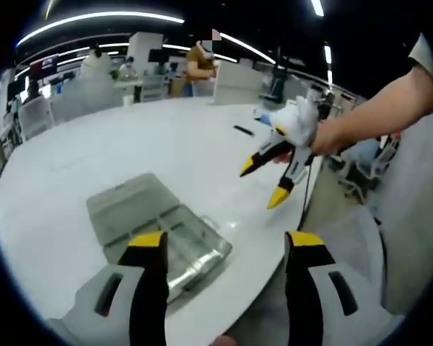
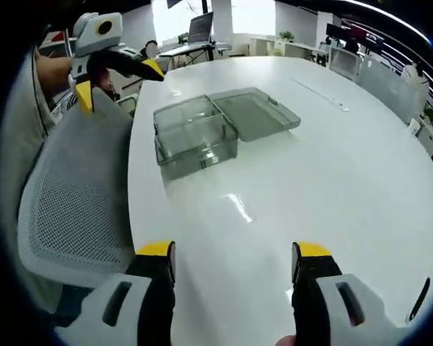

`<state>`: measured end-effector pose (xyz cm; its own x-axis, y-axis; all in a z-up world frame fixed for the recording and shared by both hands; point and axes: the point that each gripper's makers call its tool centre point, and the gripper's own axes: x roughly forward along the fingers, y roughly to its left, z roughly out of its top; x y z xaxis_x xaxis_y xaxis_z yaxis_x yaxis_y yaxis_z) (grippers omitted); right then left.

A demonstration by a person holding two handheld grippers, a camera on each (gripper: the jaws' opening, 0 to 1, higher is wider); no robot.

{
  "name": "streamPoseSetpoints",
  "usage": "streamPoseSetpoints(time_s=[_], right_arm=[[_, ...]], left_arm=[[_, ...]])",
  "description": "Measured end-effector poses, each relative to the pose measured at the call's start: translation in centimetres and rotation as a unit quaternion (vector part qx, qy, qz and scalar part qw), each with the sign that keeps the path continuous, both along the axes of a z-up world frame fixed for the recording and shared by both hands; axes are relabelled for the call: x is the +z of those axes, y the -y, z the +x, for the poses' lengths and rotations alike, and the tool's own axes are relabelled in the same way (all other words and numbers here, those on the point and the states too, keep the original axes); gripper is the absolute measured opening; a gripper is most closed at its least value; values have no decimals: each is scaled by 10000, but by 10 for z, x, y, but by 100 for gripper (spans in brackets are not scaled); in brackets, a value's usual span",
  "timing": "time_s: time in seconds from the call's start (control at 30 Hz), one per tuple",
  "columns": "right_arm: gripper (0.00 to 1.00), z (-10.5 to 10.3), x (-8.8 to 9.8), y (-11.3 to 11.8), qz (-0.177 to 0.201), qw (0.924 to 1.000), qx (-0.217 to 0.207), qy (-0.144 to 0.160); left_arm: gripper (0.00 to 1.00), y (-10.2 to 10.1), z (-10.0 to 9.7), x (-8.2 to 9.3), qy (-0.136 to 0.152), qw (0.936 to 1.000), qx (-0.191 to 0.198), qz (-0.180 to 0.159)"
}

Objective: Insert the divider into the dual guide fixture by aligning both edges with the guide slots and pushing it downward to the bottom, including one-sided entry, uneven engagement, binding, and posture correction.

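Left claw [image 1: 227, 252]: jaws spread wide and holding nothing, yellow tips over the near edge of the worktop [image 1: 151, 144] in the left gripper view; in the right gripper view it comes in at the upper left [image 2: 119, 79], held up in a person's hand [image 2: 54, 71] above a chair, jaws apart
Right claw [image 2: 234, 258]: jaws wide apart with nothing between them, hovering above bare white worktop [image 2: 310, 158]; in the left gripper view it shows at the right [image 1: 263, 184], gripped in a hand [image 1: 325, 138], yellow-tipped jaws parted and pointing down toward the worktop edge
Clear box [image 2: 196, 137]: a see-through plastic case (the guide fixture, as far as can be told) standing near the worktop edge, its lid [image 2: 254, 112] swung open and lying flat just beside it; in the left gripper view the same box [image 1: 191, 252] sits just past the left claw's left jaw, lid [image 1: 130, 205] on the far side
Divider: cannot be made out with certainty through the clear walls of the box
Worktop: large, white, glossy, rounded edge, ceiling lights mirrored in it
Chair [image 2: 72, 209]: grey mesh back, just beside the worktop edge, under the left claw
Small dark object [image 1: 243, 130]: lies further along the worktop, well apart from the box
Background: office desks, more chairs, a standing person [image 1: 199, 68] at the far side
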<state>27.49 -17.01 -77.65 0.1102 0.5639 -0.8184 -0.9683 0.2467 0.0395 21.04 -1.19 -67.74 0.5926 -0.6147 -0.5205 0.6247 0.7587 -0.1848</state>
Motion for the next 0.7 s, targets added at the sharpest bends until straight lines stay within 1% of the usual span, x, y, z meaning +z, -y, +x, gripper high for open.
streamPoseSetpoints(time_s=[0.17,0.4,0.7], right_arm=[[63,3,-6,15,-145,9999,-33,-1],[62,12,-8,37,-271,9996,-119,10],[61,17,-14,54,-397,9992,-97,-8]], left_arm=[[64,3,1,-1,-14,10000,-25,10],[64,8,3,0,-15,10000,-59,28],[64,13,4,-1,-42,9999,-83,60]])
